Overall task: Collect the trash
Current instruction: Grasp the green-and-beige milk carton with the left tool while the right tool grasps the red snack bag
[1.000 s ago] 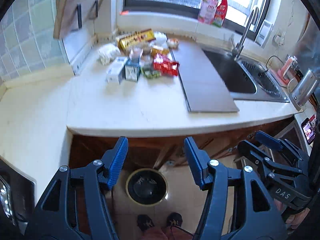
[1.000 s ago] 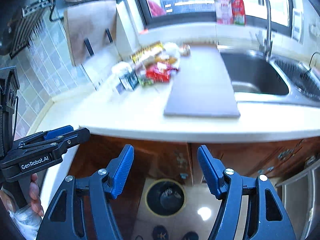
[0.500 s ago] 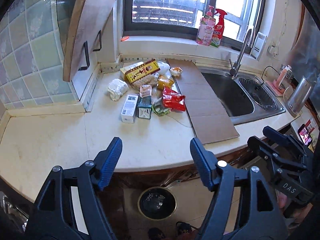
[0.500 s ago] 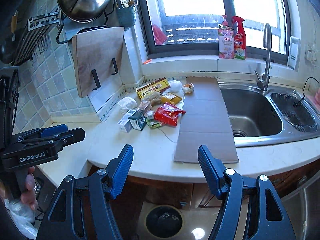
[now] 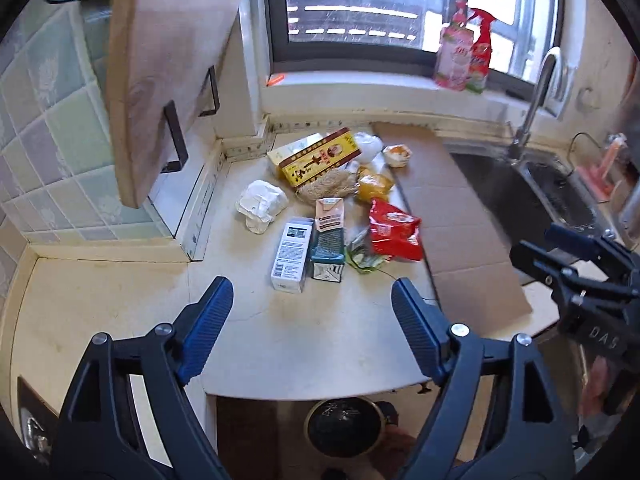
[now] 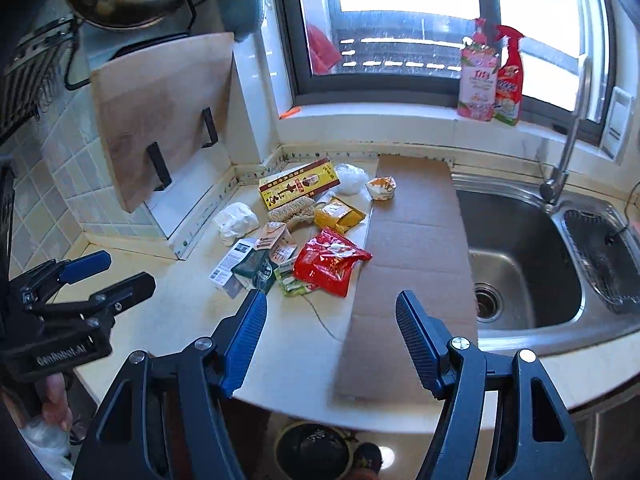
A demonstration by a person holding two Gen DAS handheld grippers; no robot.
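Left gripper (image 5: pixel 312 316): jaws have just been opening and stand wide apart, nothing between them, held above the near edge of the countertop (image 5: pixel 312 344). Right gripper (image 6: pixel 330 328): jaws spread, empty, poised over the counter edge and the near end of a flat cardboard sheet (image 6: pixel 416 240). The trash lies in a cluster toward the back of the counter, left of the cardboard: red snack bag (image 5: pixel 394 234), white box (image 5: pixel 291 258), teal carton (image 5: pixel 328 250), yellow box (image 5: pixel 318 156), crumpled white paper (image 5: pixel 262 204), yellow packet (image 6: pixel 338 214). Neither gripper touches any of it. A bin (image 5: pixel 344 426) stands on the floor below the counter. The sink (image 6: pixel 520 264) sits right of the cardboard.
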